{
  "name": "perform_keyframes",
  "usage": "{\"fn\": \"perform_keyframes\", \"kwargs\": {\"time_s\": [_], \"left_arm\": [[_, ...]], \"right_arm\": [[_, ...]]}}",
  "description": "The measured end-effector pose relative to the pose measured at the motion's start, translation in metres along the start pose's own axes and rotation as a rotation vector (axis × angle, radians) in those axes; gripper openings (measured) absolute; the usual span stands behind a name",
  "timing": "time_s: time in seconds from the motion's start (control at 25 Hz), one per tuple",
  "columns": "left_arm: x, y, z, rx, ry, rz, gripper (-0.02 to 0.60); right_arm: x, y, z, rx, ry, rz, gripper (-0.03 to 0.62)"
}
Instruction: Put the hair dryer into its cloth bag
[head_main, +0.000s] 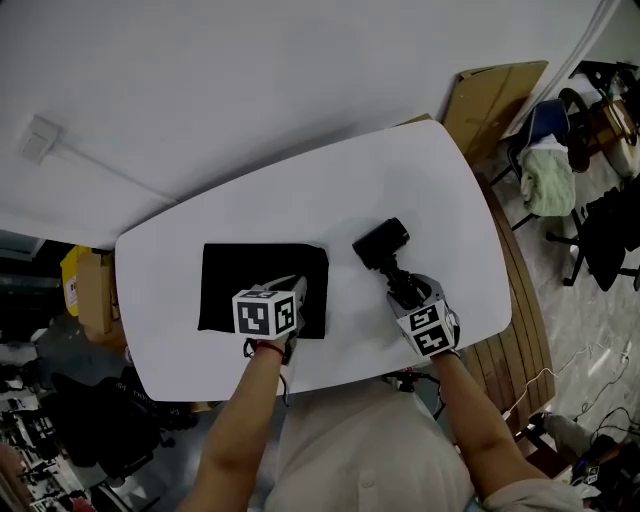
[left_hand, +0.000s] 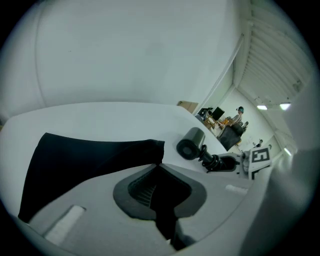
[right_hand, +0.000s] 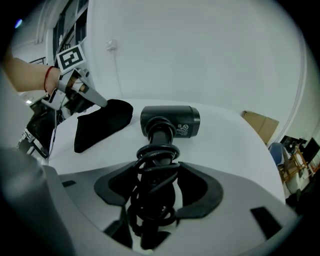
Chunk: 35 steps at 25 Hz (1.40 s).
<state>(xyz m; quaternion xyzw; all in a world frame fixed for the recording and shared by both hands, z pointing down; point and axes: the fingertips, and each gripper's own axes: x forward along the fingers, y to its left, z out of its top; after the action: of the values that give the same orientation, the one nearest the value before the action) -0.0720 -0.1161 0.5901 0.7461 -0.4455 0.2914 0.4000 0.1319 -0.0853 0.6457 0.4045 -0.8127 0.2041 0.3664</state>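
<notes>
Left side first: the left tool (head_main: 298, 292) is clamping shut on the near right corner of the flat black cloth bag (head_main: 250, 282), which is lying spread on the rounded white surface (head_main: 300, 180). The right gripper view is showing that pinched corner peaking up off the surface while the rest of the cloth is lying flat. Which edge is carrying the bag's mouth is not showing in any view. Moving right: the black plastic hair dryer (head_main: 381, 244) is sitting just beside the bag, apart from it, its barrel lying crosswise and apparently resting on the surface. The right tool (head_main: 405, 290) is gripping the dryer's handle, jaws standing wide because the coiled black cord (right_hand: 156, 170) is wrapped round the handle and the pads are bearing on those loops. Risks, as I am judging them: the left tool may be pinching both layers of cloth together, so the mouth would not be opening for the barrel. With only one corner held, the bag may be sliding across the smooth surface once the dryer is pushing against it. The grip is sitting on cord rather than bare handle, so the coils may be shifting and letting the dryer twist or sag. A slack loop may also be snagging on the hem.
</notes>
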Motion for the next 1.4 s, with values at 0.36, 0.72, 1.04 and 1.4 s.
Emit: {"fn": "perform_keyframes", "kwargs": {"time_s": [0.36,0.72,1.04,1.4], "left_arm": [[-0.05,0.002,0.013,-0.079,-0.012,-0.132,0.021],[-0.047,0.0,0.011,-0.13,-0.005,-0.191,0.021],[-0.048,0.008,0.013,-0.179,-0.012,-0.22,0.021],[-0.05,0.01,0.016,-0.194,-0.025,-0.233,0.021]], "right_arm": [[-0.006,0.005,-0.003,-0.055,-0.014,0.084,0.245],[-0.011,0.012,0.013,-0.073,-0.068,0.15,0.236],[-0.026,0.022,0.019,-0.025,-0.134,0.208,0.236],[-0.053,0.039,0.04,-0.083,-0.195,0.267,0.236]]}}
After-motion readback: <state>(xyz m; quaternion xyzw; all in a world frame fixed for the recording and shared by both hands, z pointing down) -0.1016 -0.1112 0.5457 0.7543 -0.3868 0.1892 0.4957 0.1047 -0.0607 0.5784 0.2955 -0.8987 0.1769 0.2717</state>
